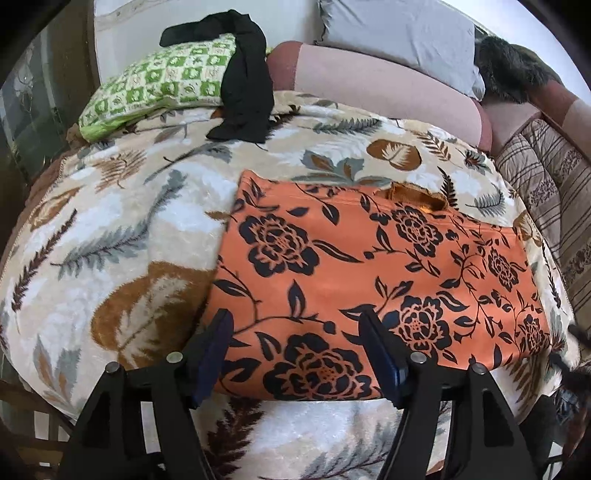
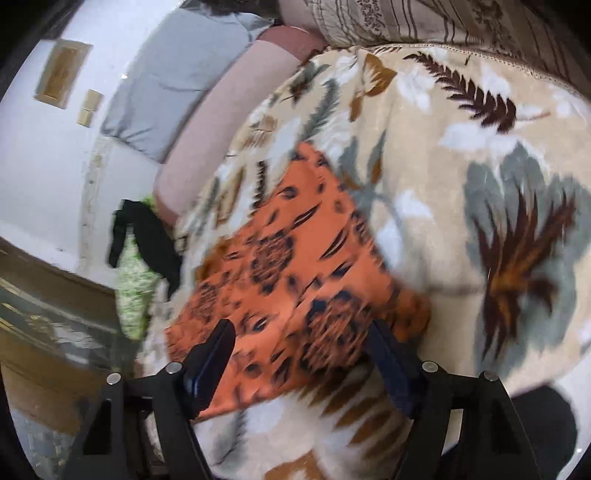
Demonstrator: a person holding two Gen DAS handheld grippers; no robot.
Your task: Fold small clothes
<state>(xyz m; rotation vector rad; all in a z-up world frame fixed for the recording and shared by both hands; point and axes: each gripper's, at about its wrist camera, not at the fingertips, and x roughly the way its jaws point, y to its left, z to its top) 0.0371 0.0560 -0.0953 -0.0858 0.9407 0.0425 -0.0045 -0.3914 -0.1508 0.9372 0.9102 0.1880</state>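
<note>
An orange garment with black flowers [image 1: 354,273] lies flat on a leaf-print blanket [image 1: 122,229]. My left gripper [image 1: 295,325] is open just above its near edge, with the fingers either side of the cloth and nothing held. In the right wrist view the same garment [image 2: 291,273] is blurred. My right gripper [image 2: 299,332] is open over its near corner and holds nothing. A black garment [image 1: 245,88] lies draped over a green checked pillow [image 1: 159,81] at the back left.
Pink bolsters [image 1: 376,88] and a grey pillow [image 1: 399,33] line the back. A striped brown quilt [image 1: 546,206] lies at the right. A dark furry thing [image 1: 513,70] sits at the back right. The bed's near edge is just below my grippers.
</note>
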